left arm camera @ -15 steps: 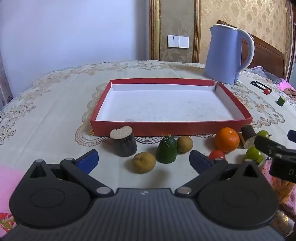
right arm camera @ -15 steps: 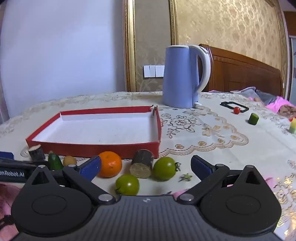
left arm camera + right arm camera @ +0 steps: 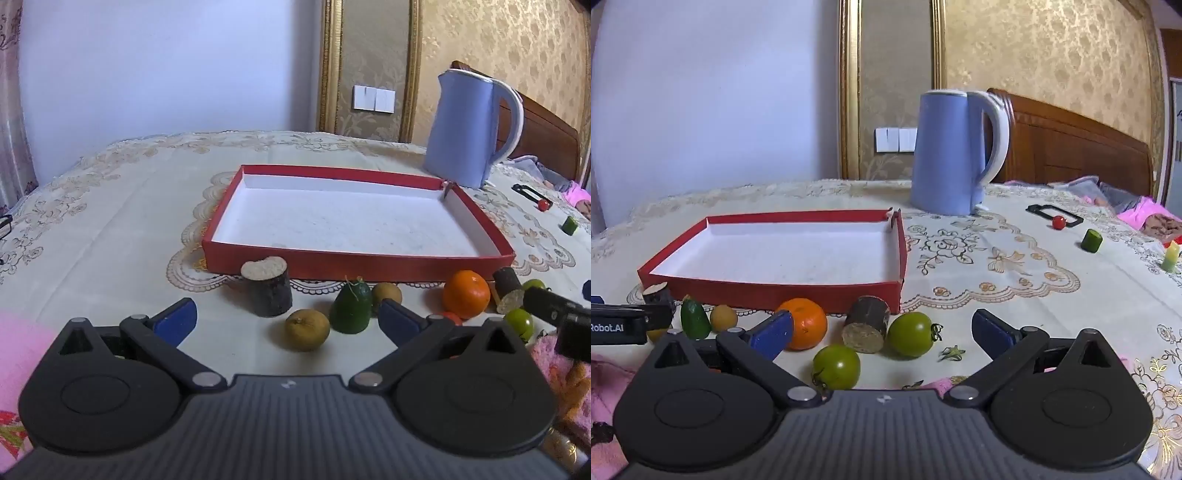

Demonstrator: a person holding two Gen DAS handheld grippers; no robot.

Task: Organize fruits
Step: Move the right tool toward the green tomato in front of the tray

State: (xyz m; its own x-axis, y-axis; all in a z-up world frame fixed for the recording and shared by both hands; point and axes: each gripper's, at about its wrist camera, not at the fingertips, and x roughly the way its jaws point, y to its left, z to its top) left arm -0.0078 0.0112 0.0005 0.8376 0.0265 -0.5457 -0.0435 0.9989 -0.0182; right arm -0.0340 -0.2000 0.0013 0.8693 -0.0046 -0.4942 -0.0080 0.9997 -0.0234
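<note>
Left gripper (image 3: pixel 288 319) jaws spread wide, nothing held; blue fingertips (image 3: pixel 176 318) hover above the tablecloth (image 3: pixel 110 229). Between them, at 12 o'clock, a yellow-brown round fruit (image 3: pixel 307 329), with a dark green cut fruit piece (image 3: pixel 351 307) just beside it at 1 o'clock and a smaller brown fruit (image 3: pixel 386 293) behind that. Dark bark-skinned stump piece (image 3: pixel 266 286) at 11 o'clock, upright, pale cut face up. Right gripper (image 3: pixel 882 332) also wide open and empty; between its fingers a green tomato (image 3: pixel 836 366) at 12 o'clock, a second green tomato (image 3: pixel 910 334) at 1 o'clock, and a dark log-like piece (image 3: pixel 866 325) lying on its side between them, further back. Orange (image 3: pixel 803 323) at 11 o'clock, partly behind the left blue fingertip. All fruits sit along the near wall of the red box (image 3: pixel 768 291), outside it; its white floor is bare. Beyond, at 1 o'clock, blue kettle (image 3: pixel 955 155). Far right: a small red tomato (image 3: pixel 1058 222) and a green cut piece (image 3: pixel 1091 240).
</note>
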